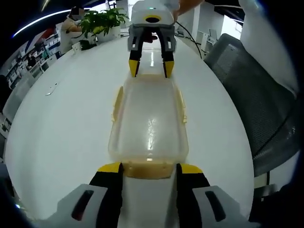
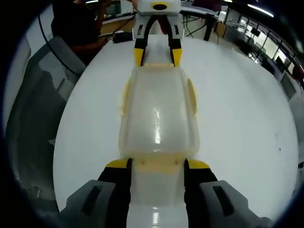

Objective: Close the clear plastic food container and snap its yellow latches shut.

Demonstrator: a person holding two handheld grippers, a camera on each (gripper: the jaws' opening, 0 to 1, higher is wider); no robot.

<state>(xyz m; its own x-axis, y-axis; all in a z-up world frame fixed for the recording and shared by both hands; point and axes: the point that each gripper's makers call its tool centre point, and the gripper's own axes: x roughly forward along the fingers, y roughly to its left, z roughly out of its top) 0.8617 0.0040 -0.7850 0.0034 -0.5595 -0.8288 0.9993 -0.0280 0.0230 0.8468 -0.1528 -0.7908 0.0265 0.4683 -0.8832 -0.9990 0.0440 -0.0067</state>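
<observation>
Left gripper view has the clear food container (image 1: 148, 124) lying lengthwise on the white counter (image 1: 61, 128), lid down already. The left tool (image 1: 149, 168) sits spread open around the near yellow end latch (image 1: 149, 169), while the right tool (image 1: 151, 67) brackets the far end, also open. Guessing they're placed at opposite ends to steady it and press both end latches; the side latches (image 1: 181, 108) look unsnapped.

White table (image 1: 61, 128), mesh chair (image 1: 251, 104), perhaps a potted plant (image 1: 102, 21).
</observation>
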